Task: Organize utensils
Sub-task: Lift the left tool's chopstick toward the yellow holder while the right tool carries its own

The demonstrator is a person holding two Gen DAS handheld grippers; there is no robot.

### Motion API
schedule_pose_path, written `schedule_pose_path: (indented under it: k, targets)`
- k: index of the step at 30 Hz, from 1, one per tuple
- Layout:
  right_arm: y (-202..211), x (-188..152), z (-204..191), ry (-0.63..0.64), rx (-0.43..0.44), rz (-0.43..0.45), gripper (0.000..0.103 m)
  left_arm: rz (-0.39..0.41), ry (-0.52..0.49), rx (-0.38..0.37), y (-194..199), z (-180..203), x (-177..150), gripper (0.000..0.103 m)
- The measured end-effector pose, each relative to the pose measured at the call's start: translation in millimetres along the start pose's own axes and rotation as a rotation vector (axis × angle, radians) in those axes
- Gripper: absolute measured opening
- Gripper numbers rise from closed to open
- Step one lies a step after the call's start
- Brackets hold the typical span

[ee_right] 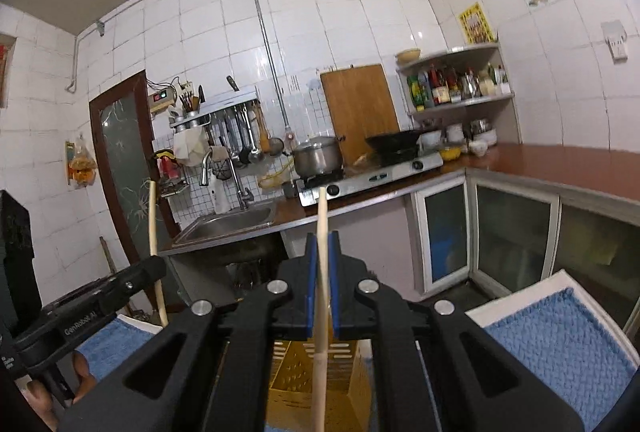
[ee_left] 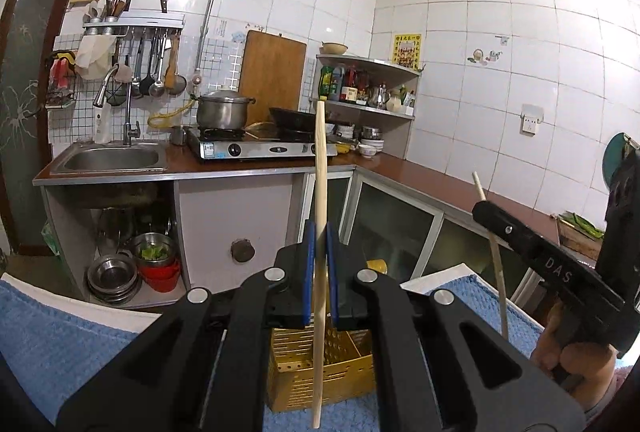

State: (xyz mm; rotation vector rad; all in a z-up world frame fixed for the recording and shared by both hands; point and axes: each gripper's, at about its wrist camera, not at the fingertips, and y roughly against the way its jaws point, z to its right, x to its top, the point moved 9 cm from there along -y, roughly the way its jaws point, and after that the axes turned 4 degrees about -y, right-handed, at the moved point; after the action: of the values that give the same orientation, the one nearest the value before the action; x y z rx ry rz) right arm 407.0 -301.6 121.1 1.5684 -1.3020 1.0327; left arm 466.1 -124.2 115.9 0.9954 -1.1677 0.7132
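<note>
My left gripper [ee_left: 320, 232] is shut on a pale wooden chopstick [ee_left: 320, 151] that stands nearly upright between the blue pads. Its lower end hangs in front of a yellow perforated utensil holder [ee_left: 296, 380] just below. The right gripper [ee_left: 486, 209] comes in from the right, shut on a second chopstick [ee_left: 498, 272]. In the right wrist view, my right gripper [ee_right: 322, 236] clamps that chopstick [ee_right: 322, 211] upright over the same yellow holder [ee_right: 292, 384]. The left gripper [ee_right: 154, 268] shows at the left edge with its chopstick [ee_right: 152, 216].
The holder stands on a blue towel [ee_left: 60, 332] over a white surface. Beyond are a counter with a sink [ee_left: 112, 159], a gas stove [ee_left: 260, 147] with a pot and a wok, a corner shelf [ee_left: 368, 87] and floor cabinets. A hand [ee_left: 568, 352] grips the right tool.
</note>
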Motion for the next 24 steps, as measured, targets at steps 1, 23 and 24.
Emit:
schedule_pose_path:
  k: [1,23,24]
  targets:
    - [-3.2,-0.5,0.4,0.001,0.001,-0.011,0.006,-0.004,-0.002,-0.002,-1.2,0.4,-0.5,0.004]
    - [-21.6,33.8,9.6,-0.104,-0.016,0.377,0.006,0.173,-0.064,0.044,-24.8,7.4,35.0,0.004]
    - [-22.5,32.1,10.4,-0.098,-0.031,0.389,0.006,0.172,-0.066,0.047,-27.0,6.9,31.5,0.004]
